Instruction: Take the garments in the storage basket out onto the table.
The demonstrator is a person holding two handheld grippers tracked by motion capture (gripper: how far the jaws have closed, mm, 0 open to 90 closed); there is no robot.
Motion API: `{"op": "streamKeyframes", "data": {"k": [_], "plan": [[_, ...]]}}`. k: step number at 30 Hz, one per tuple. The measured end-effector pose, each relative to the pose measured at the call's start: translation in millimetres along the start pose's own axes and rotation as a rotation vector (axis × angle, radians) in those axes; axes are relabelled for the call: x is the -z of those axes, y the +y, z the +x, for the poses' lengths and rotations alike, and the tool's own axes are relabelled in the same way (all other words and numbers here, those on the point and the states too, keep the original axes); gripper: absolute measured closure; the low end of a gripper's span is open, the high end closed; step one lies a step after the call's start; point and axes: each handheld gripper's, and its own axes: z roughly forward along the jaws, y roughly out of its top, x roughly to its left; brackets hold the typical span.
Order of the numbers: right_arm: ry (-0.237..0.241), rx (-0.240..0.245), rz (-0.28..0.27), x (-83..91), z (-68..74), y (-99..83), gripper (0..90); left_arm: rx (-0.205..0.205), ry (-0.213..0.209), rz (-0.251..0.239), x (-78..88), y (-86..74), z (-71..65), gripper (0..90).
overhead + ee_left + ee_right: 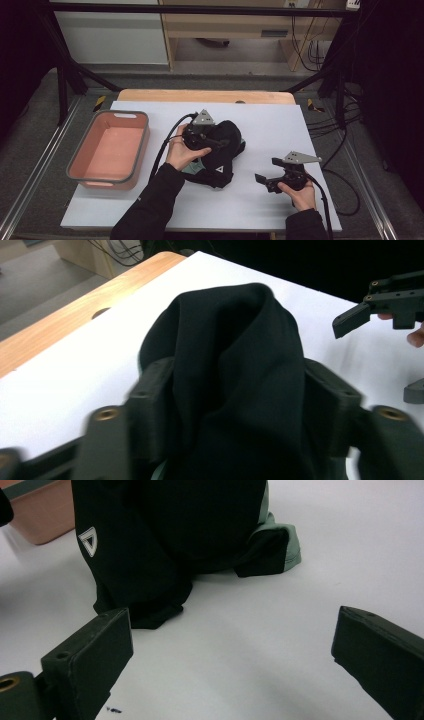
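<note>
Item: crumpled black fabric garment [222, 150] on white surface [280, 125]; we see left claw [235, 400] spread, apparently bracketing it loosely; right claw [230, 665] spread, empty.

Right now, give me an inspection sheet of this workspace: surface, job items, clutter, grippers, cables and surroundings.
Surface: white sheet over a wooden table.
Job's things: black garment with pale green trim and a white triangle logo, bunched mid-sheet.
Clutter: empty pink bin with grey rim, at the sheet's left edge.
Grippers: left gripper has black fabric between its fingers; whether they press it cannot be told. Right gripper open, empty, apart from the garment.
Cables: a black cable trails from each gripper; more hang off the right edge.
Surroundings: black frame posts, grey floor, wooden furniture behind.
</note>
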Motion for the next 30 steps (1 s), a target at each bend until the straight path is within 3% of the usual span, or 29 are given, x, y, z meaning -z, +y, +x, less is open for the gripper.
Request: {"op": "streamKeyframes", "data": {"k": [1,3,9,16,23,30], "plan": [[0.0,0.0,0.0,0.0,0.0,0.0,3.3,0.007,0.002,-0.004,2.3,0.6,0.2,26.7],[0.0,-0.001,-0.002,0.2,0.1,0.1,3.2,0.022,0.001,-0.015,7.7,1.1,0.2,18.3],[-0.001,-0.002,-0.001,0.1,0.0,0.0,3.2,0.03,0.051,-0.008,26.0,1.4,-0.3,7.4],[-0.003,0.0,0.0,0.1,0.1,-0.1,3.0,0.046,0.111,0.008,46.2,-9.5,2.8,5.0],[-0.004,-0.003,0.001,0.3,0.1,-0.1,2.8,0.083,0.101,-0.001,63.8,-28.5,5.5,5.0],[-0.004,-0.004,0.008,-0.4,0.7,-1.1,2.5,0.127,0.115,0.019,73.2,-59.2,8.5,5.1]]}}
